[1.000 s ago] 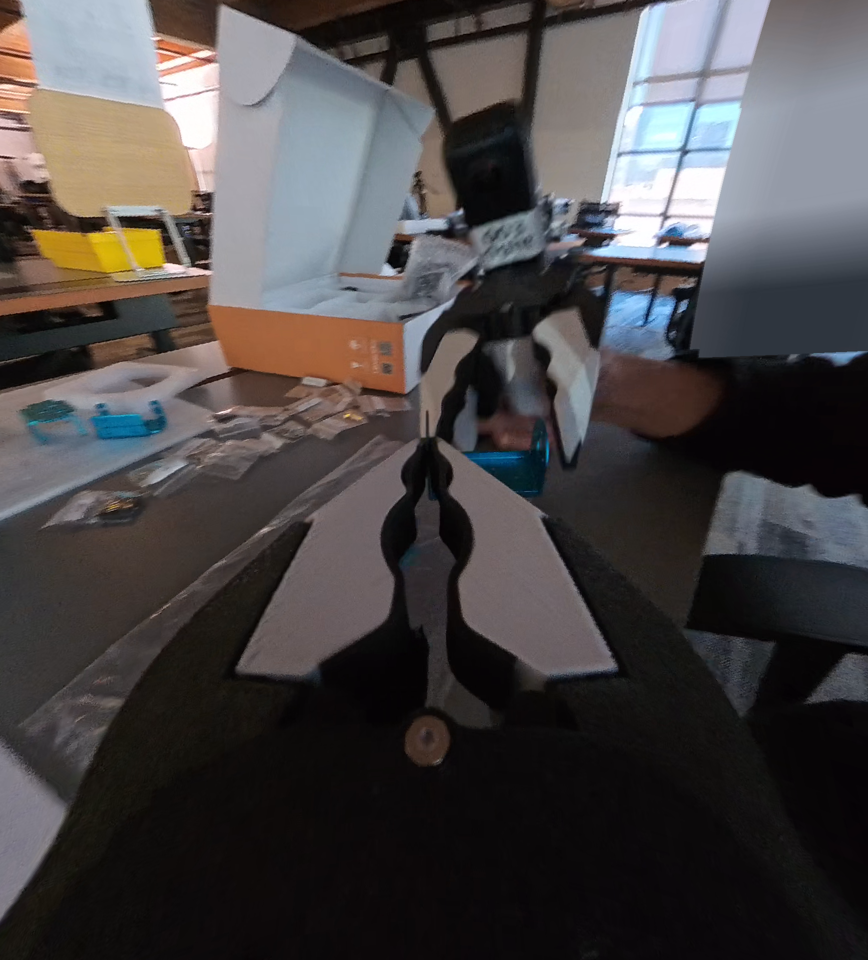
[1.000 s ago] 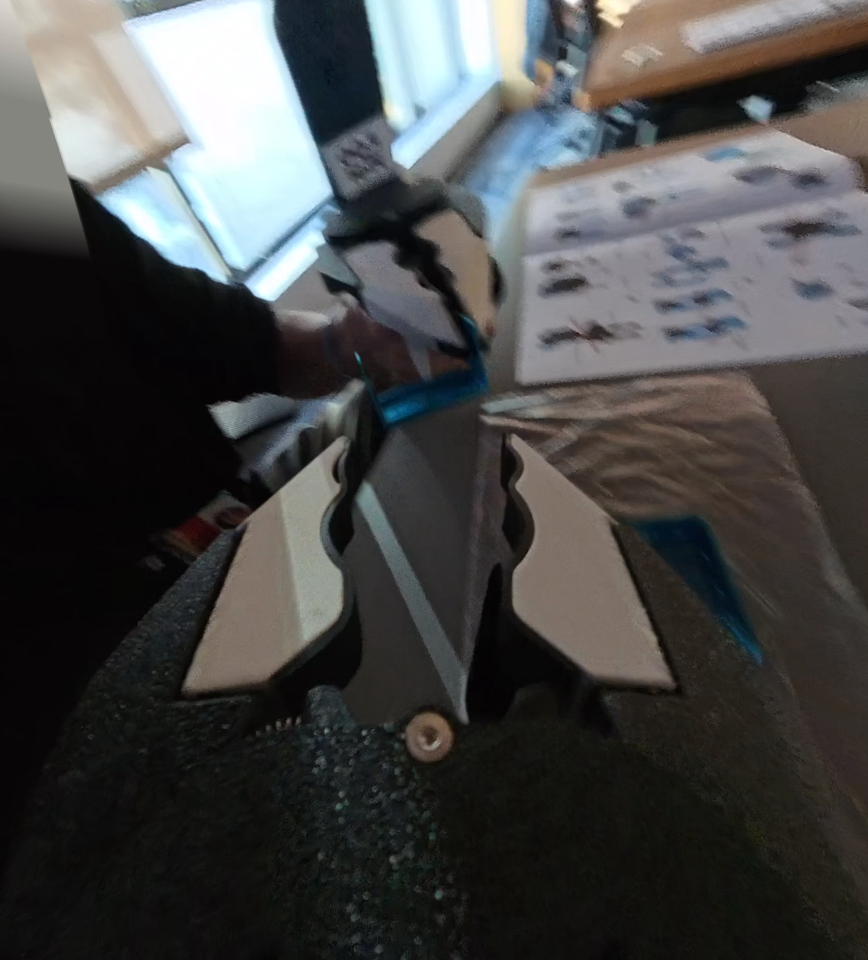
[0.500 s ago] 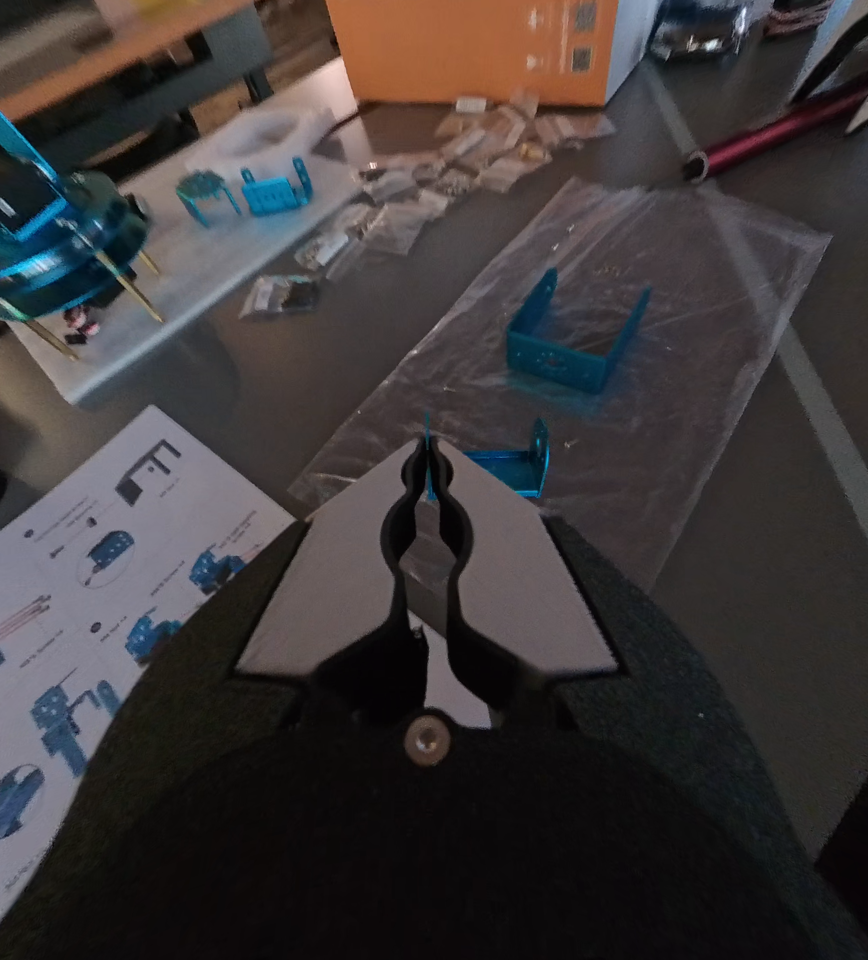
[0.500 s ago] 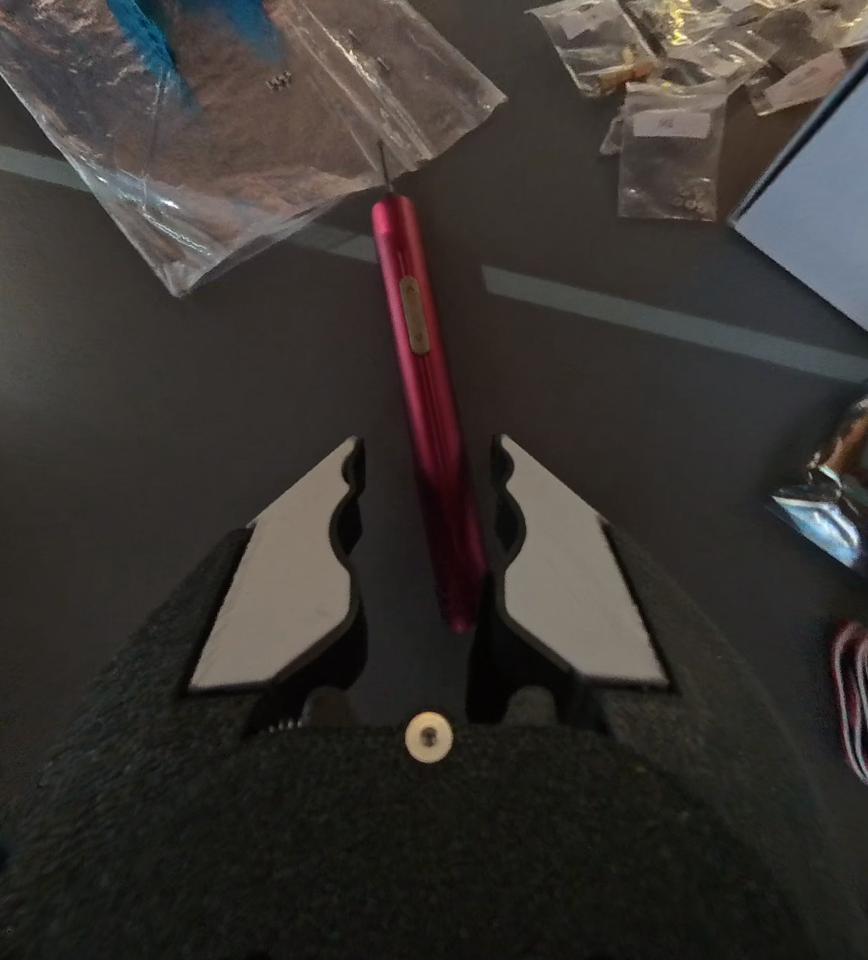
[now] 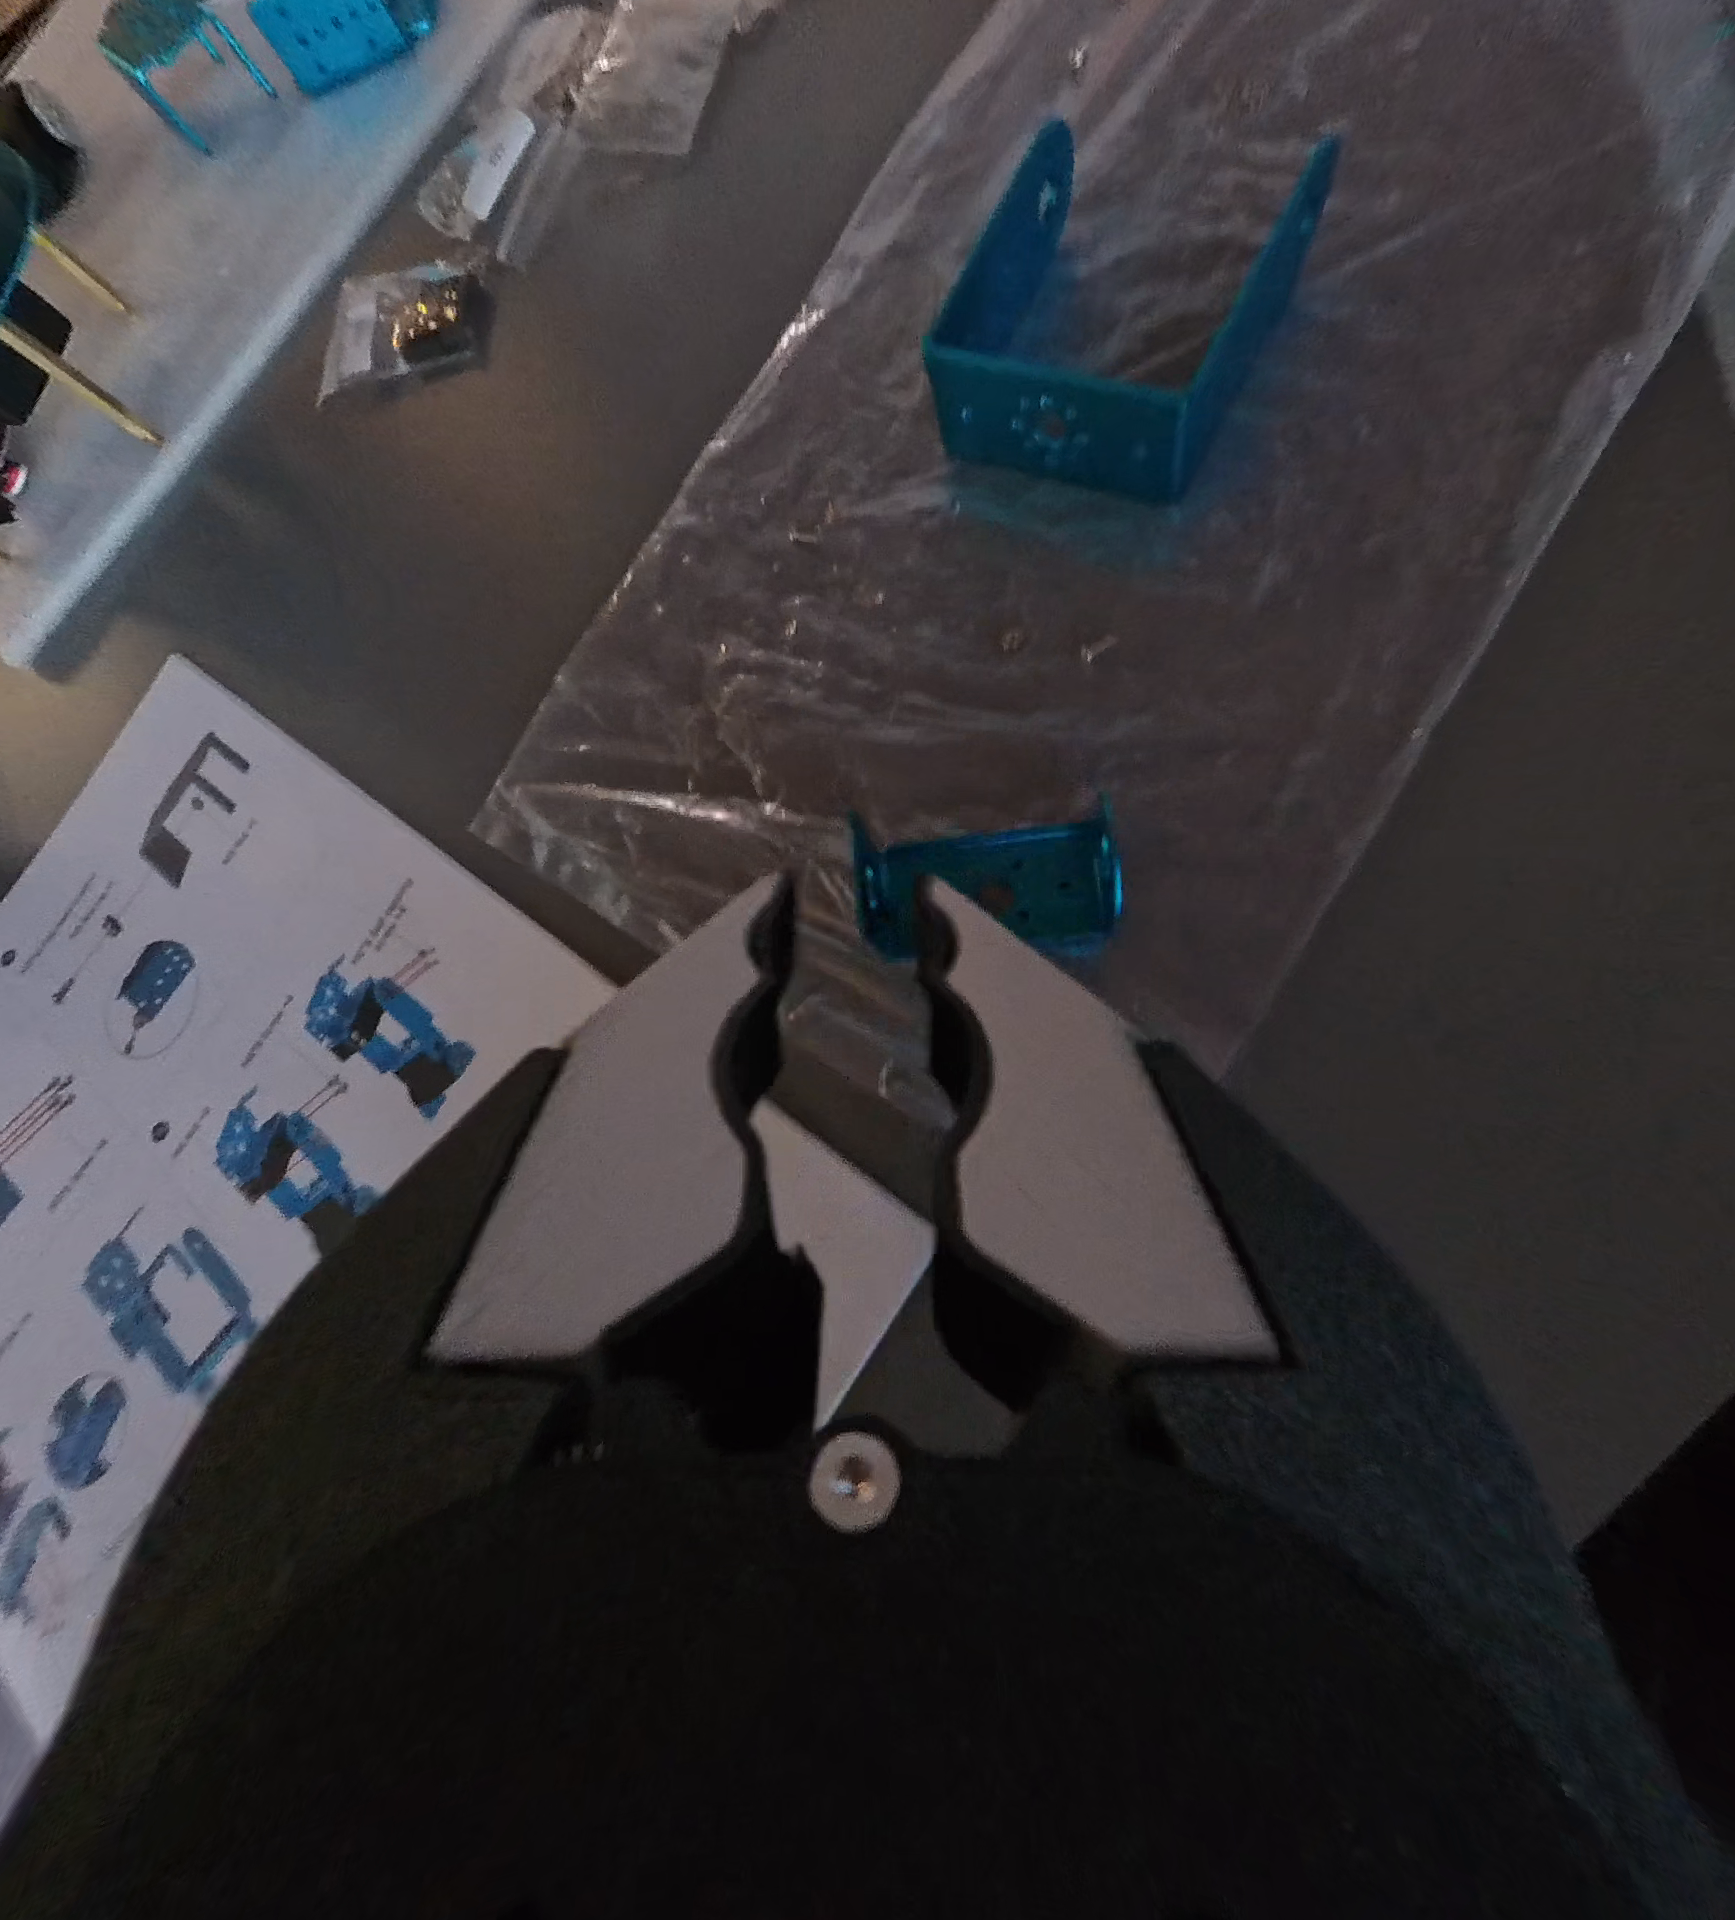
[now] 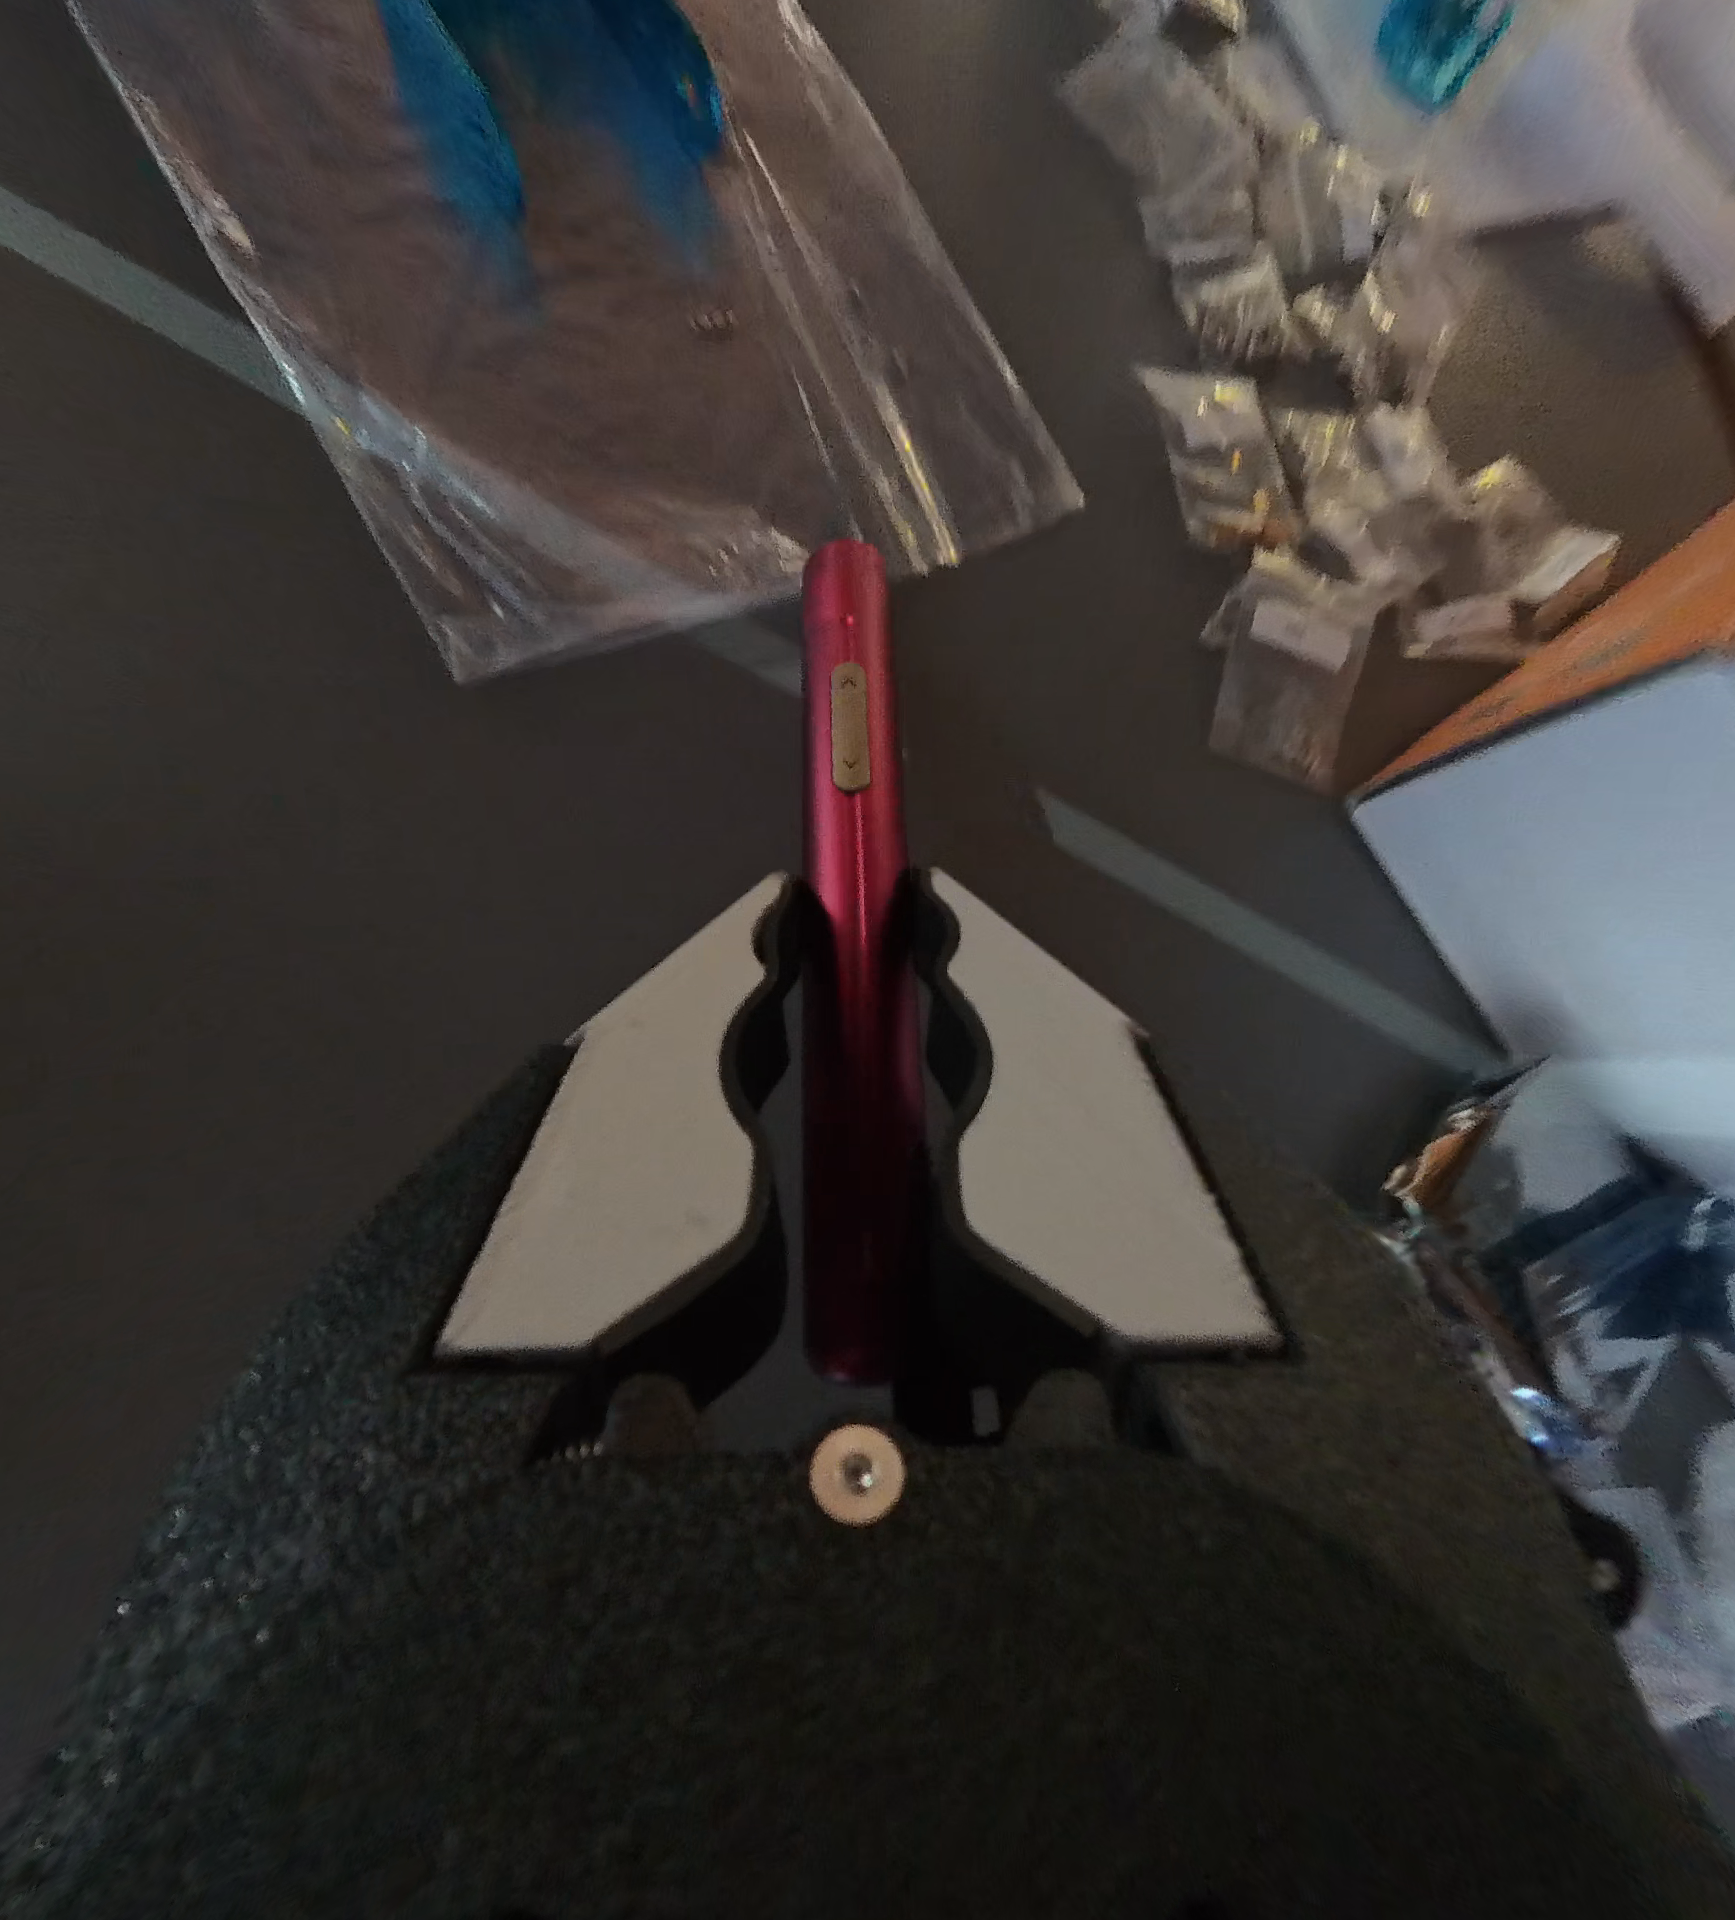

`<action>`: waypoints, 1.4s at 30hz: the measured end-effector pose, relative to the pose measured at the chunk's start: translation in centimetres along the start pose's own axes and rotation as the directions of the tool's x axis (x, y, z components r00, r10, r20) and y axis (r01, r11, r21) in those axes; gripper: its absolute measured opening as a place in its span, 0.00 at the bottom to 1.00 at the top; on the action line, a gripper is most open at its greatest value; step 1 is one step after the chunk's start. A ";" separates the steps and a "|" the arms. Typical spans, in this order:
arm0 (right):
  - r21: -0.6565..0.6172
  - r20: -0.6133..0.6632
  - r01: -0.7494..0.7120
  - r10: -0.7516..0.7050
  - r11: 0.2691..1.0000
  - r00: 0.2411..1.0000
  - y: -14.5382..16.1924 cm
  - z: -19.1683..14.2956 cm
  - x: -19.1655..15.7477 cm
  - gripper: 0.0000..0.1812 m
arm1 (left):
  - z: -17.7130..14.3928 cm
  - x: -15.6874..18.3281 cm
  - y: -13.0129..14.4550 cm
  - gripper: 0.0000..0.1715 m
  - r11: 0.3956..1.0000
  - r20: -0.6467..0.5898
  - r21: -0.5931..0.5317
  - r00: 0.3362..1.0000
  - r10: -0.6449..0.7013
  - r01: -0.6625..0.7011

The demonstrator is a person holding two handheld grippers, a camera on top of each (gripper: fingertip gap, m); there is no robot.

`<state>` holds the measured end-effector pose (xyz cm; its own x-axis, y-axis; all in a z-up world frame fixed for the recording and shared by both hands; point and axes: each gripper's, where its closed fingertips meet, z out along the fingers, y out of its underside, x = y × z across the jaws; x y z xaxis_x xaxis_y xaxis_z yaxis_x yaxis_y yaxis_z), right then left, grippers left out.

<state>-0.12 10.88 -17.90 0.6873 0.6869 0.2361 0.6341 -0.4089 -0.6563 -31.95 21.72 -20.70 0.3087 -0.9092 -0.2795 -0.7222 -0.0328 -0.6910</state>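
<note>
Dark tabletop carries small blue bracket before the parted left gripper; right gripper clamps red screwdriver.

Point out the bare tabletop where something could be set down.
Bare dark tabletop lies right of the plastic sheet, and again left of the red tool held in the right tongs. It is crowded right of the tool, around the small bags and box.

Magenta cylindrical tool with a tan button, lengthwise between the right gripper fingers, clamped, small blue bracket on clear plastic sheet, just beyond the parted left gripper, larger blue U-bracket upright farther along the sheet
</note>
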 end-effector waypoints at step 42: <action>0.634 0.438 0.019 -0.379 0.773 0.815 -24.2 0.9 -12.4 0.14 | -4.8 6.2 -16.2 0.12 0.779 0.374 0.533 0.918 0.135 -0.332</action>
<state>-24.27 12.77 -5.60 0.1649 0.9781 0.1271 0.2784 0.0775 -0.9573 -21.35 14.60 -8.06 0.4170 -0.6837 -0.5989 -0.3348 0.4971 -0.8005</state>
